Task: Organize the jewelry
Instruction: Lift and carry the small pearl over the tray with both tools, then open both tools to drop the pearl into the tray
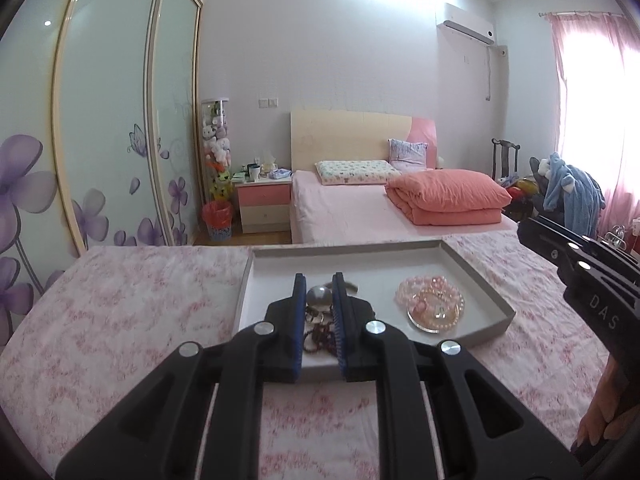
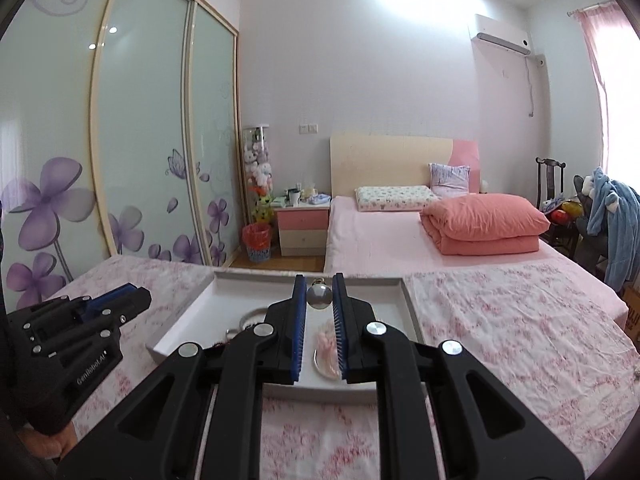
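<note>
Fingers on both tools stand parted by a modest gap, and neither pair has hold of anything. The left gripper (image 1: 319,320) hangs over the near left part of the grey tray (image 1: 476,276), its blue-padded fingers (image 1: 298,320) framing a tangle of dark red beads (image 1: 320,340), some metal rings and a round silvery piece (image 1: 319,295). The right gripper (image 2: 320,320) hangs over the same tray (image 2: 412,312), above a clear dish (image 2: 326,364) that carries pink bead bracelets (image 1: 424,294); the silvery piece (image 2: 319,295) shows between its fingers (image 2: 299,320) too, though I judge that a matter of sightline, not contact.

The tray sits on a table spread with a pink flowered cloth (image 1: 128,308), and all the jewelry lies inside it.

The main risk is the tangle: closing on one strand would likely drag its neighbours up, and a strand half caught between the pads could slip and fall outside the tray. The clear dish looks light and smooth, so a nudge from the right fingers could slide or tip it and scatter the bracelets. The cloth is wrinkled and soft, so a downward push may shift the tray. With both tools over one small tray, they could also knock each other.
</note>
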The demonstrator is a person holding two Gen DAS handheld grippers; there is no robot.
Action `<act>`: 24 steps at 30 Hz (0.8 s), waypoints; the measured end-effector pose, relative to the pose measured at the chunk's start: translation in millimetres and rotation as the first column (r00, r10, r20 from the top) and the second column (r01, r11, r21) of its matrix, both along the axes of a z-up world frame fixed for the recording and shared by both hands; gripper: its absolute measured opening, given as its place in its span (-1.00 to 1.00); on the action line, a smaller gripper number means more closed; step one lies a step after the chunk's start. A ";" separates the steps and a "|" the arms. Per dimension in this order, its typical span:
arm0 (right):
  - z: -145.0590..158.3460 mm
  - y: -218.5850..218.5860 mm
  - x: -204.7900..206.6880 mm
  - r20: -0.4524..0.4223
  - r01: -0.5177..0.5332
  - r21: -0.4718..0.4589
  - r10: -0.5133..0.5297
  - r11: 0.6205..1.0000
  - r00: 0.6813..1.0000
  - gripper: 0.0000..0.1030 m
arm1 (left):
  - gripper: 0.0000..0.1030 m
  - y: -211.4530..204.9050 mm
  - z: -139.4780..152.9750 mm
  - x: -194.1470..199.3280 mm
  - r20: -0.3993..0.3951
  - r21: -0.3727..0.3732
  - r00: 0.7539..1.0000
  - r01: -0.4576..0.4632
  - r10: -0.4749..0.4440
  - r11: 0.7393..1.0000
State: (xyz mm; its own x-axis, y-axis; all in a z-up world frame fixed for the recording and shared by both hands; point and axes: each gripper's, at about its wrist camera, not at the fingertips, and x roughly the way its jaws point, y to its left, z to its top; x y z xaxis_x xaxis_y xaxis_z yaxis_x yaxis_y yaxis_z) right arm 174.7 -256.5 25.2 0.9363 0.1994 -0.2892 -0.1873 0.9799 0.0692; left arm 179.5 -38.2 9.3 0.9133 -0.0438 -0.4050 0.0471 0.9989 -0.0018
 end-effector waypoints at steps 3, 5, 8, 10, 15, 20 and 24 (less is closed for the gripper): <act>0.8 1.9 5.7 0.006 0.003 0.000 -0.003 1.000 1.000 -0.73 | -0.73 -0.9 1.9 7.6 0.005 -0.002 1.000 0.005 -0.005 1.000; 0.6 3.8 10.5 0.009 0.004 -0.001 -0.004 1.000 1.000 -0.73 | -0.73 0.0 0.4 15.6 0.004 -0.006 1.000 0.009 -0.009 1.000; -0.9 6.4 20.4 0.005 0.003 -0.008 -0.003 1.000 1.000 -0.73 | -0.73 -0.8 -1.7 26.8 -0.002 -0.011 1.000 0.012 -0.012 1.000; -3.9 8.7 28.2 -0.005 -0.001 -0.010 0.001 1.000 1.000 -0.73 | -0.73 -1.9 -4.4 35.7 -0.011 -0.012 1.000 0.016 -0.016 1.000; -17.3 11.1 49.6 -0.065 -0.012 0.006 0.013 1.000 0.998 -0.73 | -0.73 -2.7 -16.9 55.6 -0.047 -0.019 0.999 0.024 -0.025 1.000; -29.5 11.6 69.5 -0.125 -0.017 0.023 0.019 1.000 0.992 -0.73 | -0.73 -1.5 -30.1 72.7 -0.079 -0.019 0.996 0.028 -0.029 0.999; -38.0 13.0 83.6 -0.183 -0.026 0.048 0.034 0.999 0.983 -0.73 | -0.73 -0.9 -38.7 83.2 -0.105 -0.024 0.994 0.038 -0.040 0.999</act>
State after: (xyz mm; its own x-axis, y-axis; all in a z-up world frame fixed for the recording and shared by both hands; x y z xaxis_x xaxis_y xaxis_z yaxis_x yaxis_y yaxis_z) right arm 258.2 -243.5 -12.8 0.8615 0.2432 -0.4457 -0.1965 0.9691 0.1489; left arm 262.8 -39.1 -29.4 0.8631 -0.0881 -0.4973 0.0843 0.9960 -0.0302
